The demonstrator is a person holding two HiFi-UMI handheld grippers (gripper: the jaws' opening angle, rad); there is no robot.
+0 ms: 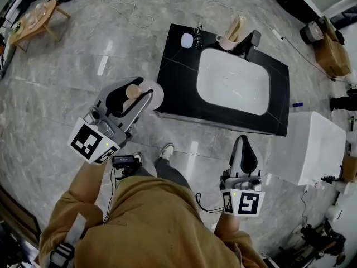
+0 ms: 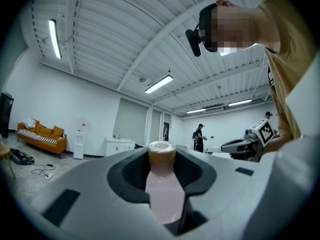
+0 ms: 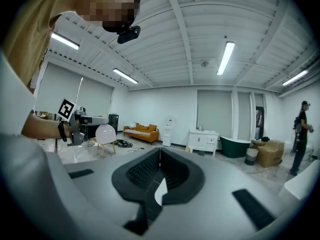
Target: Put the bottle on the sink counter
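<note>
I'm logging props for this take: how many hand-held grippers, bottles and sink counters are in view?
Left hand-held gripper, right hand-held gripper, both grey: 2
Pale pink round bottle with tan cap: 1
Black sink counter with white basin: 1
Total: 4

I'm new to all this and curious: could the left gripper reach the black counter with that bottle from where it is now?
Probably yes. The left gripper, shut on the bottle, is just off the near left corner of the counter, and the strip beside the basin looks bare.

In left gripper (image 1: 146,88): bottle (image 1: 158,94), at sink counter (image 1: 177,82) left edge.
</note>
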